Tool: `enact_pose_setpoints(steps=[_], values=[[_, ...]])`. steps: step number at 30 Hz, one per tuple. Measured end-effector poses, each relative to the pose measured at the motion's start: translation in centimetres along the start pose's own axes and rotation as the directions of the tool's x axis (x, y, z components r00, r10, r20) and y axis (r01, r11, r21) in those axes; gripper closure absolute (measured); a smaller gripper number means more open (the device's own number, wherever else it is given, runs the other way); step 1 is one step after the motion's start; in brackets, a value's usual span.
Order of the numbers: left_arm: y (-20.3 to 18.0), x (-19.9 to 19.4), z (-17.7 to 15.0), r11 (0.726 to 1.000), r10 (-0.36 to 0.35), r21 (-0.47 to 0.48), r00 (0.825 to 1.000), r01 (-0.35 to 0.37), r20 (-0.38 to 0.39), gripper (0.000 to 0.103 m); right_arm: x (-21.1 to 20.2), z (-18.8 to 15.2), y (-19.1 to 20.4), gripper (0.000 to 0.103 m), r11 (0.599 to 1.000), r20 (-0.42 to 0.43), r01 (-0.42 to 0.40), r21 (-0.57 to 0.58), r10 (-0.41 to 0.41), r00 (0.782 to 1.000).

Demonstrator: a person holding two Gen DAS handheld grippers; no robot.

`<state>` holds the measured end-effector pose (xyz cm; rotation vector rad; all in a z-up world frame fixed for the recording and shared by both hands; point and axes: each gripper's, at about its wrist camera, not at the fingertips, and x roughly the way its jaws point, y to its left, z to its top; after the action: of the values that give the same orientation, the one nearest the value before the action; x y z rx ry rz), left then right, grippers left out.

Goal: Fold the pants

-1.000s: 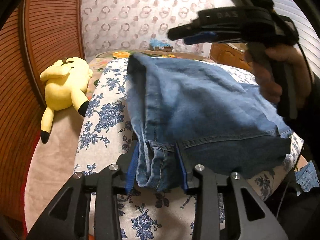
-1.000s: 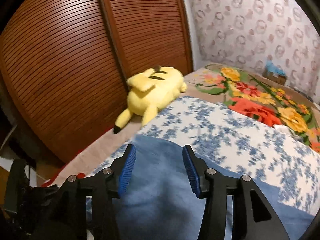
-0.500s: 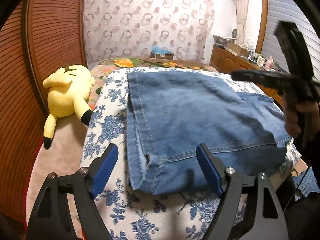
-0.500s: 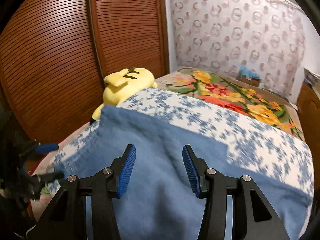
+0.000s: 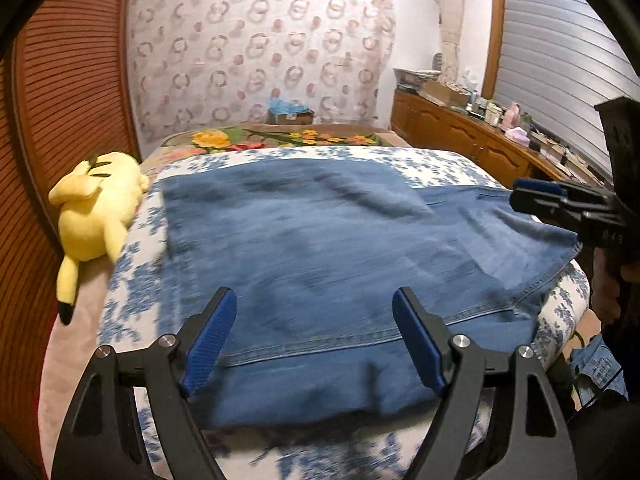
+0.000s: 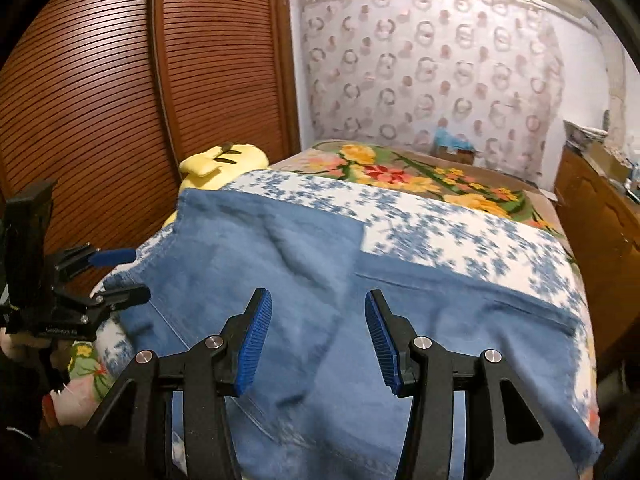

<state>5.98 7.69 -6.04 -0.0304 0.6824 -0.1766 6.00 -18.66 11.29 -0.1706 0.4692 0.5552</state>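
So the left gripper (image 5: 314,336) just let go of the jeans (image 5: 320,264): a second ago its jaws were pinched on the bunched hem, now they stand wide with nothing between them and it has pulled back a bit, so that fold looks laid down on the floral bedspread (image 5: 132,280), next to the yellow plush (image 5: 96,216). The right gripper (image 6: 316,344) swung across and now hovers above the denim, angled down, jaws about half open and empty.
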Motion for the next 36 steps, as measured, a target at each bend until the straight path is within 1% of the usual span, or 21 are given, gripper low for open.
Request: enact_pose_setpoints(steps=[4, 12, 15, 21, 25, 26, 29, 33, 36], values=[[-1.9, 0.8, 0.3, 0.999, -0.021, 0.029, 1.000, 0.022, -0.014, 0.022, -1.1, -1.4, -0.6, 0.052, 0.999, -0.005, 0.026, 0.034, -0.026, 1.000], [-4.9, 1.9, 0.3, 0.996, -0.059, 0.064, 0.997, 0.062, -0.047, 0.022, -2.0, -2.4, -1.3, 0.052, 0.995, -0.022, 0.051, 0.084, -0.050, 0.999], [-5.6, 2.0, 0.3, 0.995, -0.064, 0.072, 0.996, 0.068, -0.057, 0.022, -2.6, -2.8, -2.1, 0.052, 0.993, -0.027, 0.056, 0.105, -0.054, 0.998], [-7.4, 2.2, 0.8, 0.993, -0.073, 0.089, 0.996, 0.077, -0.049, 0.022, -4.0, -3.7, -3.2, 0.052, 0.989, -0.022, 0.089, 0.120, -0.087, 0.996], [-8.5, 2.4, 0.9, 0.990, -0.071, 0.122, 0.996, 0.077, -0.058, 0.022, -4.8, -4.8, -4.0, 0.052, 0.983, -0.026, 0.106, 0.148, -0.103, 0.994], [-8.7, 2.4, 0.9, 0.989, -0.072, 0.125, 0.996, 0.079, -0.058, 0.022, -4.9, -5.0, -4.2, 0.051, 0.980, -0.029, 0.120, 0.159, -0.117, 0.993], [-9.2, 2.5, 0.9, 0.989, -0.073, 0.128, 0.996, 0.080, -0.059, 0.022, -5.2, -5.6, -4.6, 0.042, 0.977, -0.030, 0.121, 0.177, -0.118, 0.993], [-9.5, 2.5, 0.6, 0.989, -0.075, 0.121, 0.995, 0.082, -0.061, 0.022, -5.7, -6.5, -5.5, 0.038, 0.971, -0.034, 0.144, 0.191, -0.140, 0.990], [-9.4, 2.6, 0.4, 0.990, -0.078, 0.112, 0.995, 0.085, -0.062, 0.022, -6.5, -7.1, -6.4, 0.038, 0.965, -0.034, 0.173, 0.199, -0.169, 0.985]])
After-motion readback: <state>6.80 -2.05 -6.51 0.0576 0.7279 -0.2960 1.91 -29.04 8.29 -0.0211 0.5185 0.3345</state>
